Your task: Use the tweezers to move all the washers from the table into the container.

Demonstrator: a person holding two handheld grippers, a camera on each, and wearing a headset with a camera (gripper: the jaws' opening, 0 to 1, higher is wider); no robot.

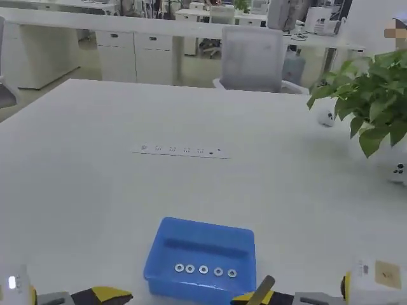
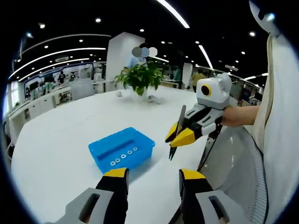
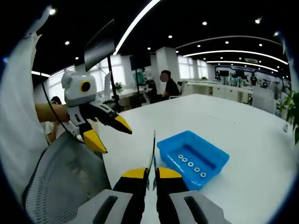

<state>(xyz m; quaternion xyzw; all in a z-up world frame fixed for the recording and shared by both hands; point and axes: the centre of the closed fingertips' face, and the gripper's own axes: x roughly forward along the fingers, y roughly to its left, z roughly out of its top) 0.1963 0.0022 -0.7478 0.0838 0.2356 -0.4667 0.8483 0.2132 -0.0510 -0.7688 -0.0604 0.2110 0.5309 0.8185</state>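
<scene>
- Left gripper (image 2: 154, 176): low at the near-left edge of the counter (image 1: 95, 178). Jaws spread wide, nothing between them. Tips yellow, black behind.
- From the right gripper view it hangs in the air off the counter's near edge, above a grey mesh chair back (image 3: 60, 172).
- Power strip (image 1: 181, 150): flat on the counter, mid-surface, well beyond the container and slightly left of it.
- Container (image 1: 203, 241): blue, shallow, rectangular, open top. Sits on the counter near the front edge, between the two grippers and ahead of both. Neither gripper touches it.
- Washers (image 1: 203, 269): five count, silver, lying flat on the container floor in one straight row along the near side. Evenly spaced, not stacked, not touching each other.
- Office chair (image 1: 251, 60): grey, pushed up at the far side of the counter, right of centre.
- Right gripper (image 3: 152, 173): low at the near-right edge. Jaws pinched together on the tweezers (image 2: 180, 119), clamping them around mid-length.
- Tweezers run forward out of the jaws, the pointed end ahead and in the air just beside the container's near corner, clear of the counter. Cannot tell whether the tips hold anything; too thin to resolve.
- Plant (image 1: 375, 101): green, leafy, at the far right of the counter, well apart from the container.
</scene>
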